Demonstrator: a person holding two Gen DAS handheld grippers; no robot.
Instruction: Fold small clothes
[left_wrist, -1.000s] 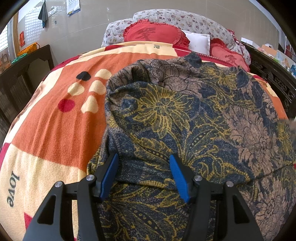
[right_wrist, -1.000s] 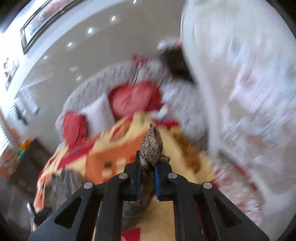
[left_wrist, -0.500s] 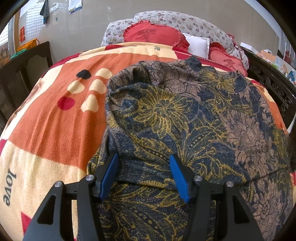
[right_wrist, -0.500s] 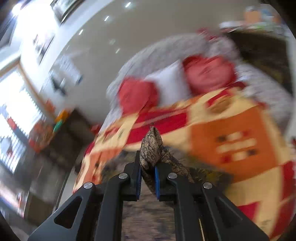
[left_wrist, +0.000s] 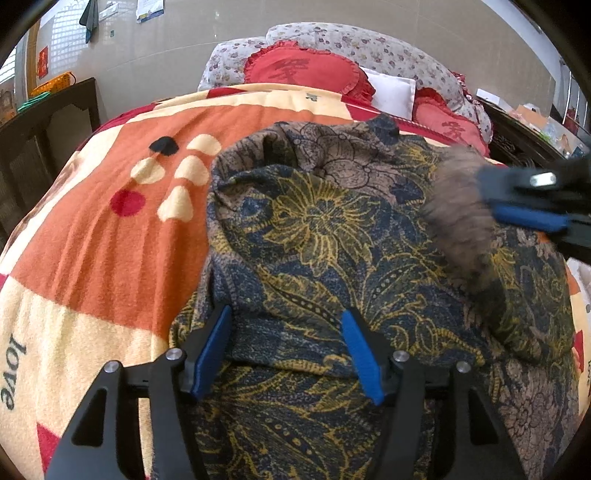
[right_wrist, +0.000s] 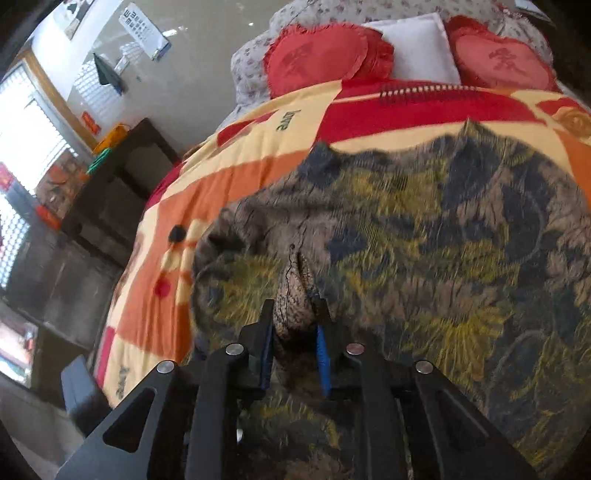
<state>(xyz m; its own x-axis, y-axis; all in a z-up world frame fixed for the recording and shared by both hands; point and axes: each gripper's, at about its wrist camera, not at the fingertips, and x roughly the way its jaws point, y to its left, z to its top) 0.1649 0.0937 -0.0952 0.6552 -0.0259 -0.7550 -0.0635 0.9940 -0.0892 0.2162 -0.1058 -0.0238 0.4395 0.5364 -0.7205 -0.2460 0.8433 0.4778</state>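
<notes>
In the left wrist view the floral garment (left_wrist: 332, 236) lay spread over the orange blanket (left_wrist: 110, 236) on the bed, running away from the camera toward the red cushions (left_wrist: 306, 70) at the head. The left gripper (left_wrist: 286, 347) sat low at the near end of the cloth, its blue-padded jaws wide apart with a ridge of fabric lying between them but not pinched. The right gripper (left_wrist: 517, 210) entered from the right edge, blurred, pointing leftward across the garment with a bunched tuft of the cloth at its tip, above the spread fabric. In the right wrist view that gripper (right_wrist: 293, 325) had its jaws nearly together, clamped on a folded pinch of the garment (right_wrist: 424, 240), and the rest of the cloth lay ahead and to the right of the jaws, with the blanket (right_wrist: 229, 177) beyond it on the left. Judging from this, the held edge was on the garment's right side and the fold would carry it leftward across the cloth's long axis; the right gripper was the working one, the left merely stationed at the near hem.
</notes>
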